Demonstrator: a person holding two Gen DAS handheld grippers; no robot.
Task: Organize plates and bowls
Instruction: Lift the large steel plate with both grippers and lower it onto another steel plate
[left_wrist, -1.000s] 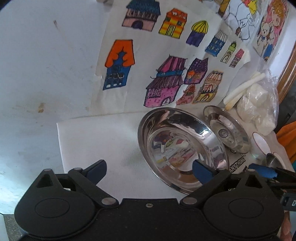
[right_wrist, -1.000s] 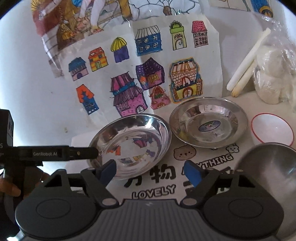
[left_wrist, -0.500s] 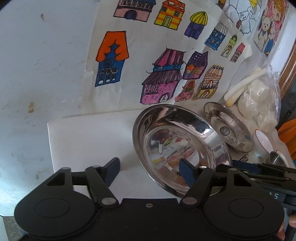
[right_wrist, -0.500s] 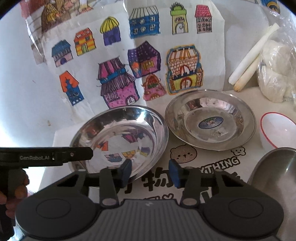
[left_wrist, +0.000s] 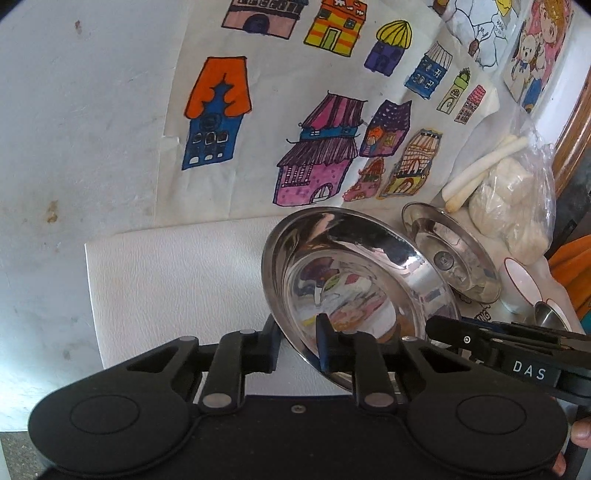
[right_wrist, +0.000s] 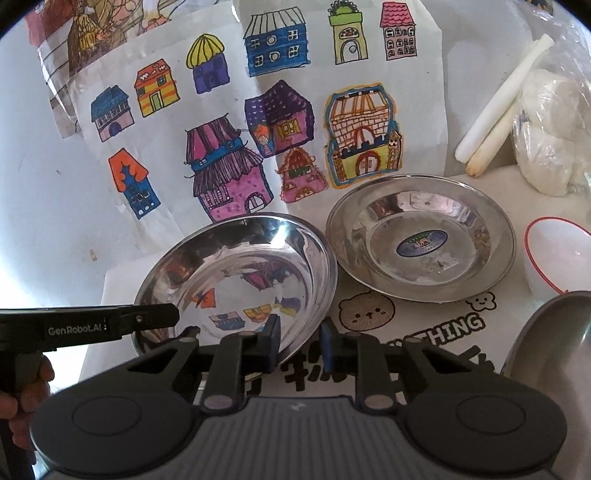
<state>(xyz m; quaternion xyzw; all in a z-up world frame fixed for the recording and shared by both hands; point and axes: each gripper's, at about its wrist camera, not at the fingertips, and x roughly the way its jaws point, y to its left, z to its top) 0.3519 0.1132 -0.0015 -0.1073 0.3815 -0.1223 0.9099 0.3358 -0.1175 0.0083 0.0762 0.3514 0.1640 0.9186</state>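
My left tongs (left_wrist: 297, 341) pinched the near rim of the steel bowl (left_wrist: 354, 284) on the table (left_wrist: 166, 288); my right tongs (right_wrist: 298, 345), narrowed, straddled its opposite rim, seemingly not clamped.

The right gripper (right_wrist: 297, 341) pinches the near rim of the shiny steel plate (right_wrist: 236, 280) (house drawings mirrored in it). A second steel plate (right_wrist: 421, 236) sits just beside it; the left gripper (right_wrist: 147, 319) touches its left edge.

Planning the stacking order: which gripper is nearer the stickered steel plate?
Right. The right gripper sits at the shiny plate's near rim, beside the stickered plate; the left gripper grips the shiny plate's far-side rim.
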